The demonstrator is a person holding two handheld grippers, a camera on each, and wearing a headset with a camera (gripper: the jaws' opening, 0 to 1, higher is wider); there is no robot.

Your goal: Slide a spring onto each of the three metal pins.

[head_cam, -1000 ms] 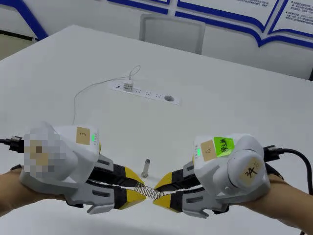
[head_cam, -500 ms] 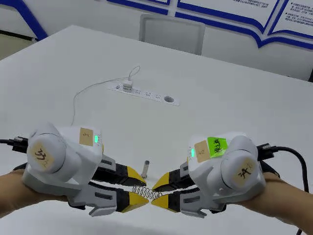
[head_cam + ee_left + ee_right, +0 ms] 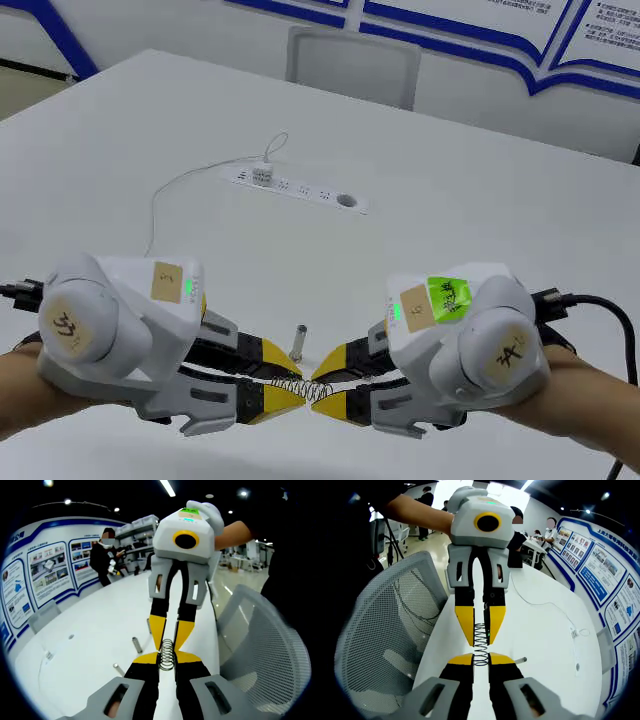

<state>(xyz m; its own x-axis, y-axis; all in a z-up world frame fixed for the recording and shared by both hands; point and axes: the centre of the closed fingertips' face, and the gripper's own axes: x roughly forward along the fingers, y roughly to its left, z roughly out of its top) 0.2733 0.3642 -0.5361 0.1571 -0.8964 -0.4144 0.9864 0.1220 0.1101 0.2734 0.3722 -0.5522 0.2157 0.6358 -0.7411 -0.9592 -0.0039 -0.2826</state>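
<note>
Two hand-held grippers meet tip to tip low over a white surface (image 3: 450, 200), seen from above in the head view. The left gripper (image 3: 288, 386) comes in from the left and the right gripper (image 3: 326, 384) from the right, their yellow-tipped jaws pointing at each other. A small metal spring (image 3: 308, 390) bridges the short gap between the tips.

Both grippers are narrowed to a slim gap. In the right gripper view, the spring (image 3: 480, 646) runs from between the right gripper's (image 3: 481, 659) own tips up into the tips of the left gripper (image 3: 481, 630), so each gripper pinches one end. In the left gripper view, the spring (image 3: 166, 655) sits at the left gripper's (image 3: 167, 658) tips, with the right gripper (image 3: 171, 630) facing it.

A short metal pin (image 3: 298, 343) stands upright on the surface just behind the spring. The left gripper view shows this pin (image 3: 136, 644) and a second pin (image 3: 118, 669) nearer the camera.

Farther back on the surface lies a white power strip (image 3: 295, 190) with a thin cable (image 3: 190, 180) curling away from it. A grey mesh chair (image 3: 265, 645) stands beside the surface.
</note>
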